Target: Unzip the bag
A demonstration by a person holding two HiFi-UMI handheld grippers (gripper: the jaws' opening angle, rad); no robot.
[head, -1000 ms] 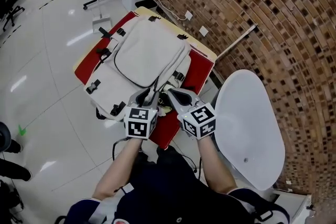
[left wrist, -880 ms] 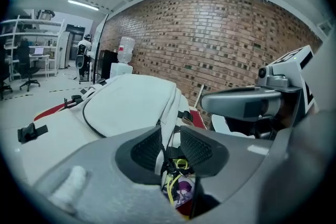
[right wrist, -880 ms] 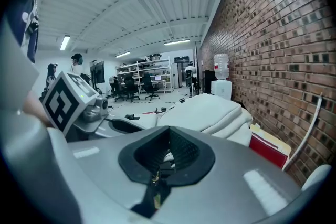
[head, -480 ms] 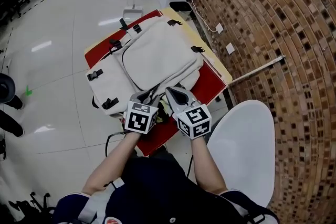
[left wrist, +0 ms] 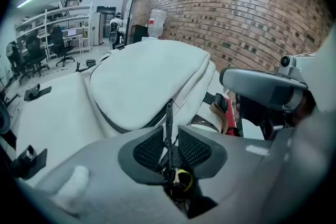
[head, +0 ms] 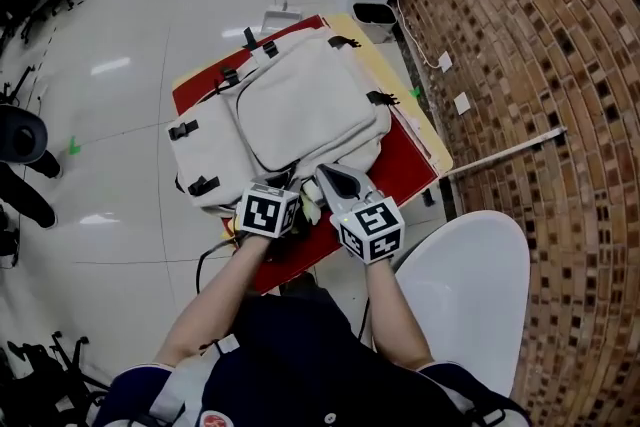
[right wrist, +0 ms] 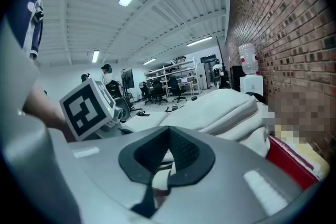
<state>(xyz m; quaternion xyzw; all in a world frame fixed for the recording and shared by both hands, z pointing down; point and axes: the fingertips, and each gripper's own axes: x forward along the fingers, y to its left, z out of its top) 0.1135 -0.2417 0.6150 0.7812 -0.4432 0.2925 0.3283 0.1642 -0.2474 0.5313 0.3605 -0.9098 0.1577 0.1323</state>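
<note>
With the white bag [head: 300,105] lying flat on the red-topped table [head: 402,165], the left gripper [left wrist: 169,132] is closing round the zipper pull [left wrist: 169,115] (pads not yet biting) while the right gripper [right wrist: 169,136] seems pinched on bag fabric, so the thin pull could slip free if tugged early.

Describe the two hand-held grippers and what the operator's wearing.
The left hand-held gripper and right hand-held gripper have smooth grey shells with black mesh-textured pads. Each carries a white marker cube with black square codes. The left's jaws are closing, a black zipper pull between them. The person wears a dark navy top; forearms bare.
</note>
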